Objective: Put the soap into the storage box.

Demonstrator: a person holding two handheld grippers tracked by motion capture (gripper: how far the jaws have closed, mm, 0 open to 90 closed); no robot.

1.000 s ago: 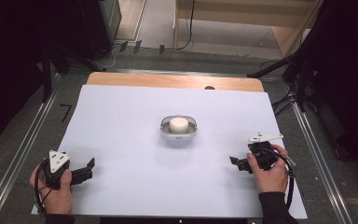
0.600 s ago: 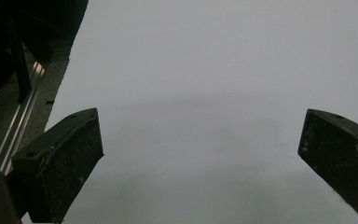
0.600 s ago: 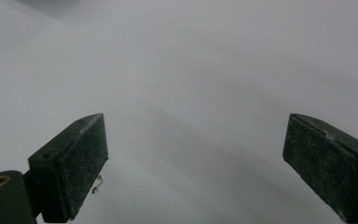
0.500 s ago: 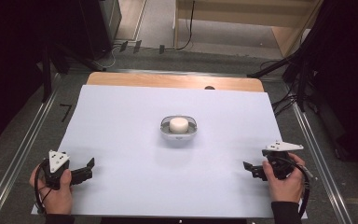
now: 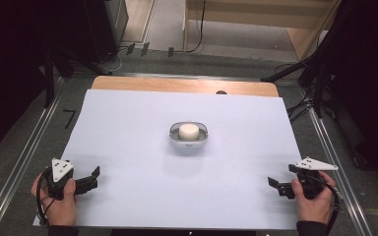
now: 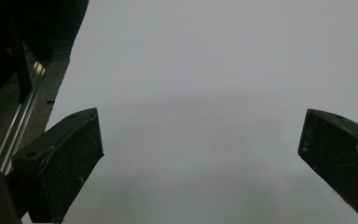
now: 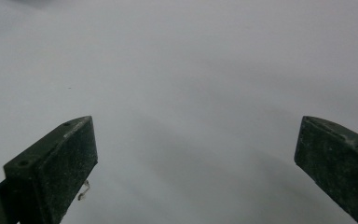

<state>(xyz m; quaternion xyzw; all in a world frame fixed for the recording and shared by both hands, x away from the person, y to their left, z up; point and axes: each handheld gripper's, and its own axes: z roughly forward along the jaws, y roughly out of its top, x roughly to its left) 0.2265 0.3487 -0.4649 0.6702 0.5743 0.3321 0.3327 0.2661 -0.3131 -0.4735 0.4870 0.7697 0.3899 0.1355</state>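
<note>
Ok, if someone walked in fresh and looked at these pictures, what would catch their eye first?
Probably the small grey dish holding a white round block, alone in the middle of the pale sheet that covers the table. Next, the two hand-held grippers at the near corners: the left hand-held gripper with jaws wide apart and nothing between them, and the right hand-held gripper, whose jaws are opening, also with nothing between them.

My tabletop (image 5: pixel 128 147) is covered by a pale lavender-white sheet, with a strip of bare wood (image 5: pixel 177 84) showing along its twelve o'clock edge. Near the middle of the sheet sits a small grey tray (image 5: pixel 174 138) with rounded corners, and a white round block (image 5: pixel 188 131) stands in it.
</note>
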